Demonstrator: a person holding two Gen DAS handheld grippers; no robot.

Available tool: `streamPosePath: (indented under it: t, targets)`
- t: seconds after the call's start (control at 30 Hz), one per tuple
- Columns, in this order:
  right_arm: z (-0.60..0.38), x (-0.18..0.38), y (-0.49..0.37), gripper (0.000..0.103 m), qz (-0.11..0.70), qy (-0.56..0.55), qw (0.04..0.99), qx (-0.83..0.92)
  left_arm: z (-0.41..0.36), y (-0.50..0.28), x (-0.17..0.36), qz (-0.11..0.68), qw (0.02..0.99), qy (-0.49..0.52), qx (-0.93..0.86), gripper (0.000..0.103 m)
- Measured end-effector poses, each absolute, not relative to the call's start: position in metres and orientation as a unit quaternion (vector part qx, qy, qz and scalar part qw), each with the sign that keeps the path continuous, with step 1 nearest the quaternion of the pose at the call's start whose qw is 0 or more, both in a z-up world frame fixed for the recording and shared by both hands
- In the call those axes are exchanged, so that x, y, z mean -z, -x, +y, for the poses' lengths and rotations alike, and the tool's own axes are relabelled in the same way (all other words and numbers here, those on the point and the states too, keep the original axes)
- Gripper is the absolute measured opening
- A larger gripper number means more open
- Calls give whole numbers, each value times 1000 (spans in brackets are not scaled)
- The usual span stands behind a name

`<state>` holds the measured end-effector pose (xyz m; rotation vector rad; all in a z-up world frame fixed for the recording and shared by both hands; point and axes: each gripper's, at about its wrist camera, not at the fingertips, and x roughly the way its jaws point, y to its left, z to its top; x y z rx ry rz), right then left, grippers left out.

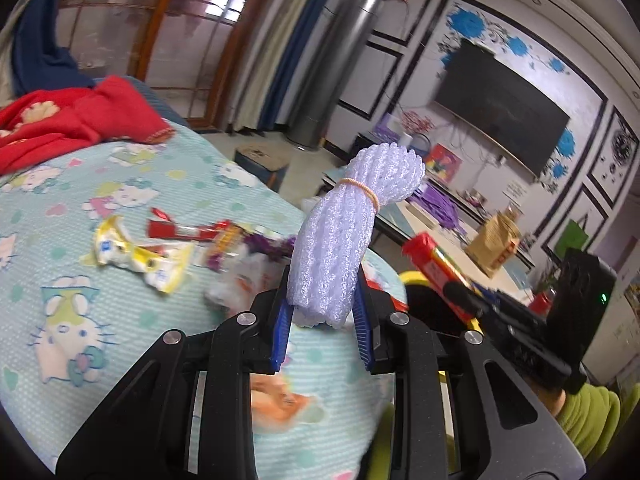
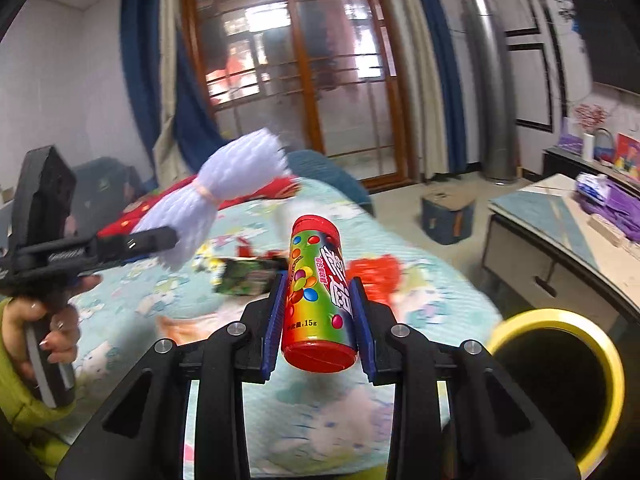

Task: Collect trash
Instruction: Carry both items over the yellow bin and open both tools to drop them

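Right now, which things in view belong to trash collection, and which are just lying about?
Job:
- white foam net bundle, in left gripper
- red-capped candy tube, in right gripper
- yellow-rimmed black bin
- loose wrappers on bedsheet

Lying about:
- red garment
- cardboard box
- black TV

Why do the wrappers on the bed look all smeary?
Left wrist view: the wrappers smear with motion blur, while the foam bundle in the tongs stays sharp. Right wrist view: the candy tube is crisp, the bed blurred; fisheye bends the room's edges.
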<state>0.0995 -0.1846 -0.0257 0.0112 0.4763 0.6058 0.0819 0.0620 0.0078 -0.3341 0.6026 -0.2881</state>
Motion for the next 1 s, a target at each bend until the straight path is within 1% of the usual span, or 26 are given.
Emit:
streamPosePath:
  t: [0.27, 0.47, 0.77, 1.0]
  targets:
    - [-254, 27, -111, 30, 227, -46, 948, -218, 2, -96, -3, 313, 922, 126, 190, 20]
    - [-302, 42, -118, 30, 239, -83, 953, -163, -32, -110, 8, 338, 910, 112, 212, 21]
    - [-350, 54, -122, 30, 244, -120, 956, -107, -81, -126, 28, 376, 897, 72, 219, 21]
    - [-370, 61, -134, 30, 267, -121, 954, -67, -123, -144, 52, 410, 883, 29, 227, 21]
